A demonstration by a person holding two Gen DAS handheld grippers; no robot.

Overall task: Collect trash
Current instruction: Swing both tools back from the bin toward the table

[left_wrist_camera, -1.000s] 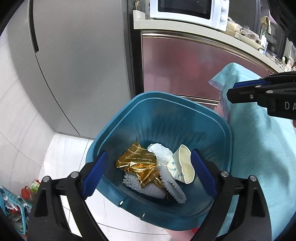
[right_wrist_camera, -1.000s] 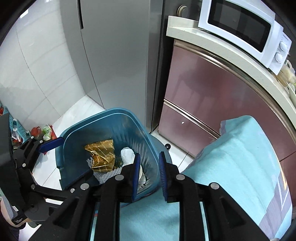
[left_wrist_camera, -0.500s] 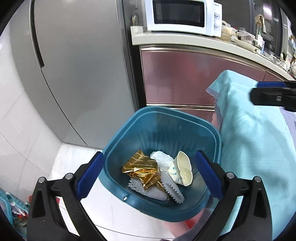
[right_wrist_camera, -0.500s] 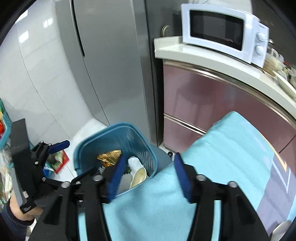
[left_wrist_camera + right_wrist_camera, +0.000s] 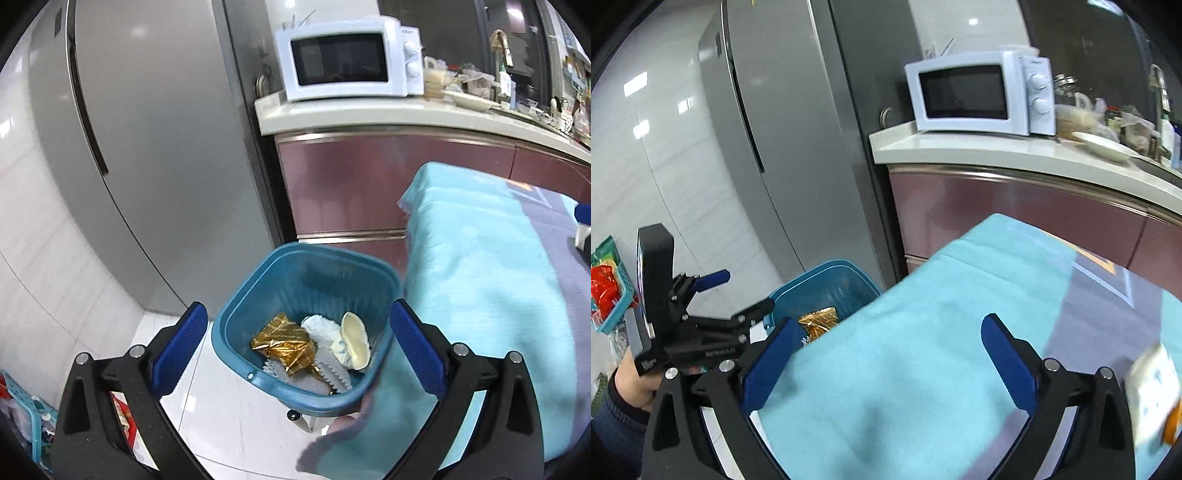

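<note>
1. At the far left of the right wrist view, the left gripper (image 5: 738, 291) was held in a hand (image 5: 629, 384) beside the bin (image 5: 827, 291); its jaws stood spread and empty, well above the bin.
2. The bin (image 5: 314, 280) stood on the floor (image 5: 229, 417) at the table's left end, just beside the hanging edge of the cloth (image 5: 480, 280). It held a gold wrapper (image 5: 284, 343), white crumpled paper (image 5: 319, 326), a cream cup (image 5: 354, 339) and white foam netting (image 5: 332, 373).
3. The right gripper (image 5: 890, 362) hung over the cloth (image 5: 923, 350), jaws wide apart and holding nothing.
4. Near the table's right edge lay a blurred white packet (image 5: 1152, 398) with an orange patch, apparently the next trash.
5. Judged by its look, the packet was light, soft and crushable, perhaps slick. A pinch across its middle or a free edge should hold. Blur hid its exact shape, and a low pinch might catch the cloth too.
</note>
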